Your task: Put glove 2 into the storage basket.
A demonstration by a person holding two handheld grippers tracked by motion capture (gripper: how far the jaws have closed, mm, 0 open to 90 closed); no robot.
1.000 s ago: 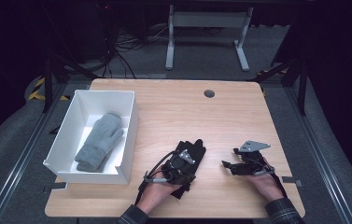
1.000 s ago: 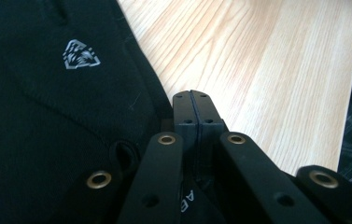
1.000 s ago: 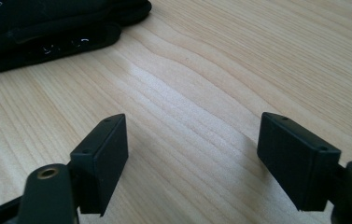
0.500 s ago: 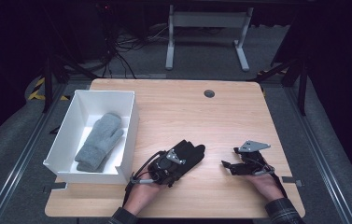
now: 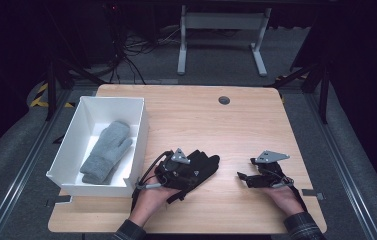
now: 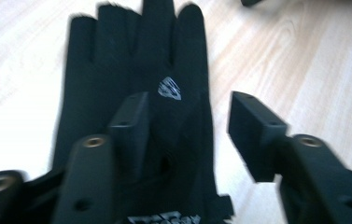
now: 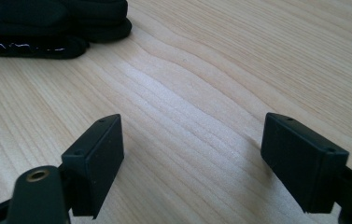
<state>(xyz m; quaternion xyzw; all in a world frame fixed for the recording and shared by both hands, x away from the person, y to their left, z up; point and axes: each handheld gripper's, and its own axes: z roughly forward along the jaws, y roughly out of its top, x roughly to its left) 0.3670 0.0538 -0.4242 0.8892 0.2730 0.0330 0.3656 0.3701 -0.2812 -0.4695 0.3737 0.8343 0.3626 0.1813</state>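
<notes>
The left hand-held gripper (image 6: 187, 126), its jaws just opened, hovers over a black glove (image 6: 131, 74) lying flat on the tabletop (image 5: 206, 115) beside a white box (image 5: 136, 125). The right hand-held gripper (image 7: 192, 158) rests nearby, jaws wide and empty.

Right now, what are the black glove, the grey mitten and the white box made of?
The black glove looks like smooth stretchy fabric, matte, with a small printed logo. The grey mitten looks like knitted wool or fleece: soft, fuzzy surface. The white box seems to be cardboard or thin plastic; its flat, plain walls leave that open.
</notes>
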